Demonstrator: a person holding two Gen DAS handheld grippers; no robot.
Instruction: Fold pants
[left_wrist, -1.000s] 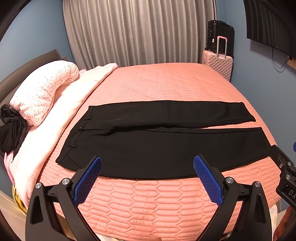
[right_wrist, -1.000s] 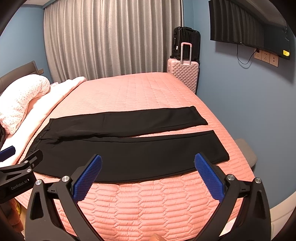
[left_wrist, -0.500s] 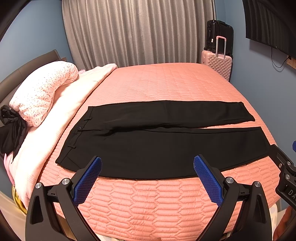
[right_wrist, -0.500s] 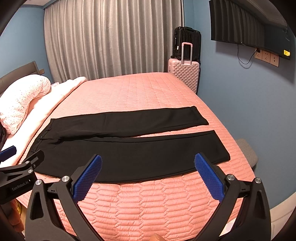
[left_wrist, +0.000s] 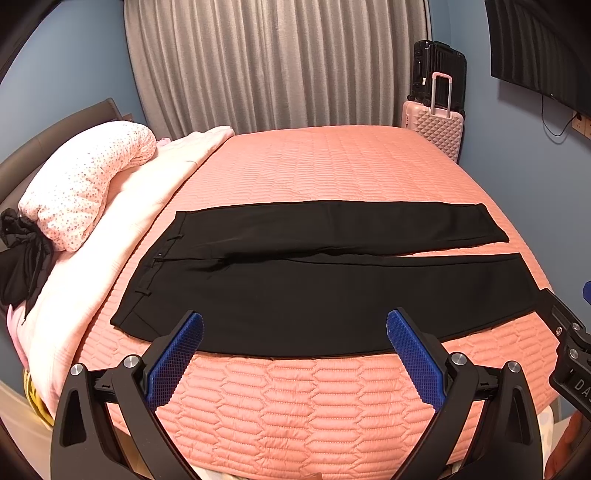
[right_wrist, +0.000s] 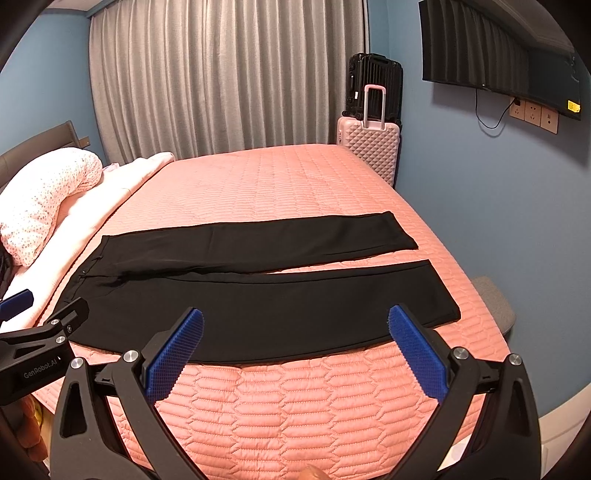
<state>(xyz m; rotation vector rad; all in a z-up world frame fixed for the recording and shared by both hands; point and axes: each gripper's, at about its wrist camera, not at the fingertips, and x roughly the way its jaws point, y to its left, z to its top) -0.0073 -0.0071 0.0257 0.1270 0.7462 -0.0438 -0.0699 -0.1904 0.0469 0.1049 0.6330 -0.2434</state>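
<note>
Both tongs, left (left_wrist: 294, 334) and right (right_wrist: 295, 332), gape wide above the black pants' (left_wrist: 314, 291) near edge, bedspread (left_wrist: 332, 166) beyond bare.

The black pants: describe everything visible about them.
The black pants lie flat and unfolded across the pink quilted bedspread, waistband with belt loops toward the pillow end, both legs stretched out and splitting apart near the hems. The fabric looks smooth and matte, with slight creases at the crotch. Neither gripper touches them; only the bedspread does.

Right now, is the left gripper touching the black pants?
Apart. In the left wrist view the left gripper is wide open above the near edge of the black pants, which lie flat and undisturbed on the pink quilted bedspread; nothing sits between its pads.
</note>
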